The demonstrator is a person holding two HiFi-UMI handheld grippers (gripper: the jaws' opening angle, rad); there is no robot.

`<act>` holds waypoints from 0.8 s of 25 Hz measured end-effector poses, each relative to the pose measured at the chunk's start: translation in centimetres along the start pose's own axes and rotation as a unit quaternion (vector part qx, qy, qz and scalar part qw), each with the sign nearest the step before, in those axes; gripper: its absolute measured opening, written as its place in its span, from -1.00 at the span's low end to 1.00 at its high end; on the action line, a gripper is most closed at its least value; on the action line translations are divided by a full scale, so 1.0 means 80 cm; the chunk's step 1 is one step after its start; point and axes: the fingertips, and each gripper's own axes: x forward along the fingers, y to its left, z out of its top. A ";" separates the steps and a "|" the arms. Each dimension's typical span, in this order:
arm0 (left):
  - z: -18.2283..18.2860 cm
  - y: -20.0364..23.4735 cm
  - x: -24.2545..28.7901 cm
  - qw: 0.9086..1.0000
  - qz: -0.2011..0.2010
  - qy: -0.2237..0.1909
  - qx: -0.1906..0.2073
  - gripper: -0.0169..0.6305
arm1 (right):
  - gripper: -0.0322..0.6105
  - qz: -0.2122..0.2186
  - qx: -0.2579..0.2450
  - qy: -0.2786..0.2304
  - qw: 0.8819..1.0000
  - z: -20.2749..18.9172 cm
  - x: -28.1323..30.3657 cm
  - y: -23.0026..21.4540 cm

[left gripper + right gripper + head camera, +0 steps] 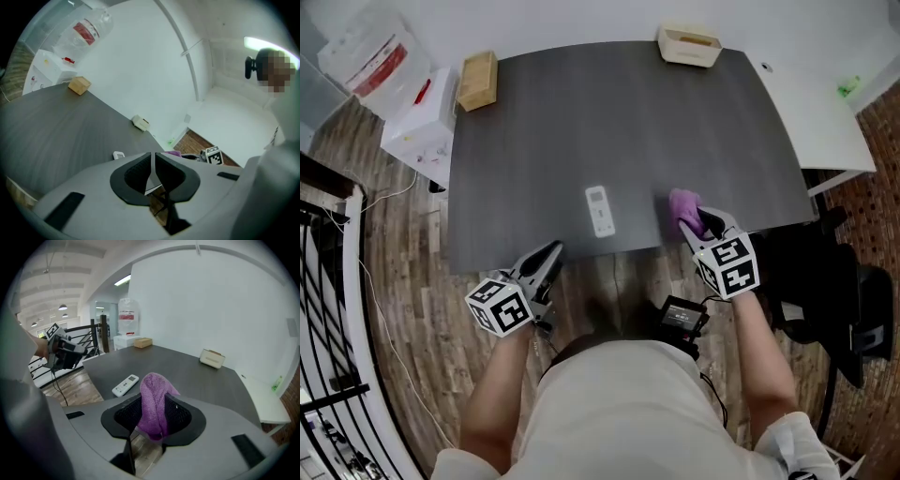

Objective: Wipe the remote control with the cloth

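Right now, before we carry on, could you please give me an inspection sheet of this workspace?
Surface: dark grey table.
Job's things: remote control lying flat near the table's near edge; purple cloth held by the right gripper.
Clutter: wooden block and beige tray at the far edge.
Grippers: left gripper shut, empty; right gripper shut on the cloth.
Cables: thin cable on the floor at left.
Surroundings: black railing, water bottle, white desk.

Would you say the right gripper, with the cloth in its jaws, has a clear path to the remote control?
Probably yes: the right gripper, shut on the purple cloth, is beside the remote control, only bare table between them.
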 end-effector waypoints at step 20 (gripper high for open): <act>-0.160 -0.249 -0.146 0.993 -0.001 -0.114 -0.031 -0.87 | -0.48 0.121 0.050 -0.083 0.988 -0.097 -0.243 0.105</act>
